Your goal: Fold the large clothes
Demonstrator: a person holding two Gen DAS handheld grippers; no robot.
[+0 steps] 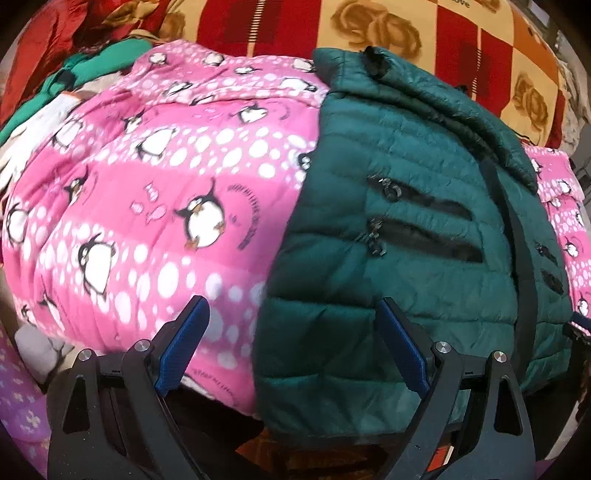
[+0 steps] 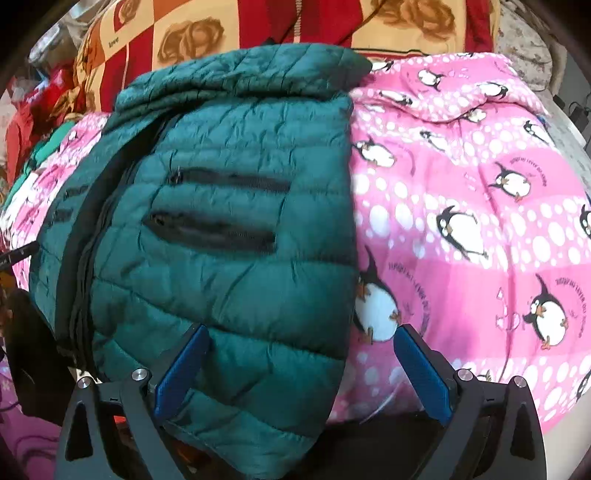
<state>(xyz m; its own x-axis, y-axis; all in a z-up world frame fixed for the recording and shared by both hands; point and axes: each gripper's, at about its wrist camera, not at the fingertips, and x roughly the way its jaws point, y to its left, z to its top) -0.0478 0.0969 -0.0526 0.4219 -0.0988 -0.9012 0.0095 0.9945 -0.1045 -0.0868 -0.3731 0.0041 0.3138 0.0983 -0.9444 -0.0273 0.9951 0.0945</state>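
Dark green quilted puffer jacket point(image 1: 406, 206) lies on the pink penguin-print quilt point(image 1: 166, 184), sides folded inward into a narrow column, collar at the far end, two black zip pockets facing up. Left gripper point(image 1: 291, 343) and right gripper point(image 2: 301, 363) both hover at its near hem with fingers spread, holding nothing. Risk: the slick, puffy fill likely springs open or slides from a shallow pinch, undoing the side folds.

A pink quilt point(image 1: 155, 206) printed with penguins and white dots covers the work surface, its folds bunched toward the back. Behind it lies a red and cream blanket point(image 1: 369, 33) patterned with brown roses. A crumpled bright green cloth point(image 1: 92, 62) sits at the quilt's far edge.
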